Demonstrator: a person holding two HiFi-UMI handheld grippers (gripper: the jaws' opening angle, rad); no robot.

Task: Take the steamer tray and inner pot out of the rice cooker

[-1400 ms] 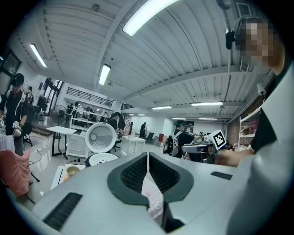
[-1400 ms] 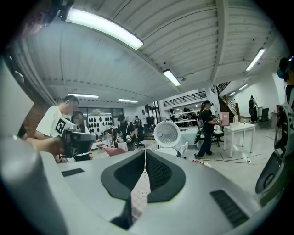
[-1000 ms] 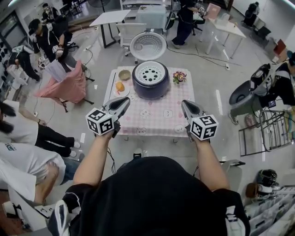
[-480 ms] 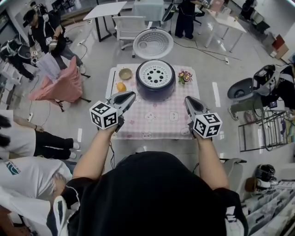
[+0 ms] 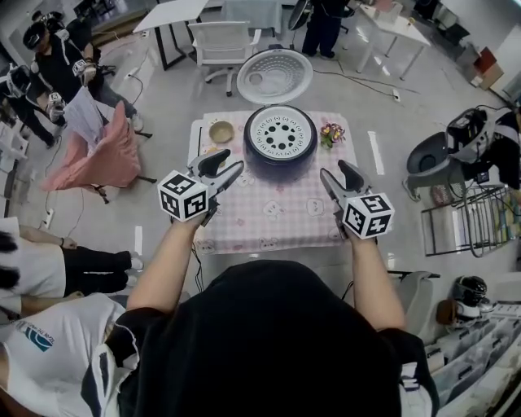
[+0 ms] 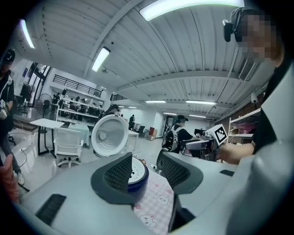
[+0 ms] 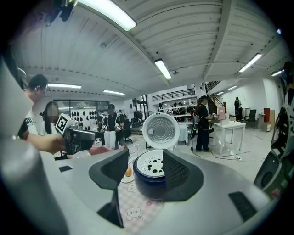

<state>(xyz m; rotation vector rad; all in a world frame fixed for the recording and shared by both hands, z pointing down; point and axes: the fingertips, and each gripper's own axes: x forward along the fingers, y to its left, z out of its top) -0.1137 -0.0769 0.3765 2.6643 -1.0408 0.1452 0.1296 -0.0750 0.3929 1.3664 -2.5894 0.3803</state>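
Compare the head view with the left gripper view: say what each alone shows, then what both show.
Only the head view: the small bowl on the table beside the rice cooker. Only the left gripper view: the ceiling lights. Both: the cooker, its raised lid, the white steamer tray inside it, and the pink checked cloth.

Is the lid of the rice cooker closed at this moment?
No, the lid stands open behind the rice cooker, and the white steamer tray with holes shows inside it.
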